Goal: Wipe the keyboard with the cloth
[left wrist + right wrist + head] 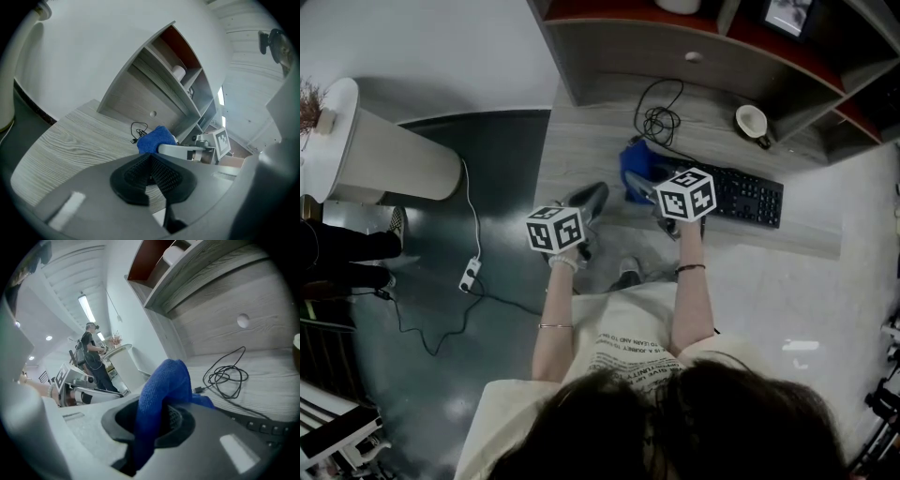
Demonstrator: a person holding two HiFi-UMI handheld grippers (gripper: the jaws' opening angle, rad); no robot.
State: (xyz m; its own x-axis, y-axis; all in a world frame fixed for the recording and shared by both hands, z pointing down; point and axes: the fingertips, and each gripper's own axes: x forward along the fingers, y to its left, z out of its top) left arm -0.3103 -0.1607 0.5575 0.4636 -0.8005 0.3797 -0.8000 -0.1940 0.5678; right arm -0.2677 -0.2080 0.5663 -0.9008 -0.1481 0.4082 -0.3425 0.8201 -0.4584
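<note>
Between the fingers of the right gripper (157, 420) sits the blue cloth (161, 390). The jaws are closed on it, and a fold bulges up and forward past the fingertips while a tail hangs back between the pads. Just beyond those fingers and to their right lies the black keyboard (741, 192) on the grey wood desk (600, 141); its near keys show at the lower right of the right gripper view. The cloth is at the keyboard's left end, but whether it touches the keys cannot be told. Further ahead of the fingers a black cable (227, 376) lies coiled on the desk, and a cup (752, 122) stands to the right of the coil.

The left gripper (152, 176) holds nothing: its ribbed pads meet in a closed line with only the desk showing past them. It hangs off the desk's left edge, with the cloth ahead of its fingertips and slightly to the right, near but apart. Far off to the left of the right fingers, a person (91, 357) stands in the room.
</note>
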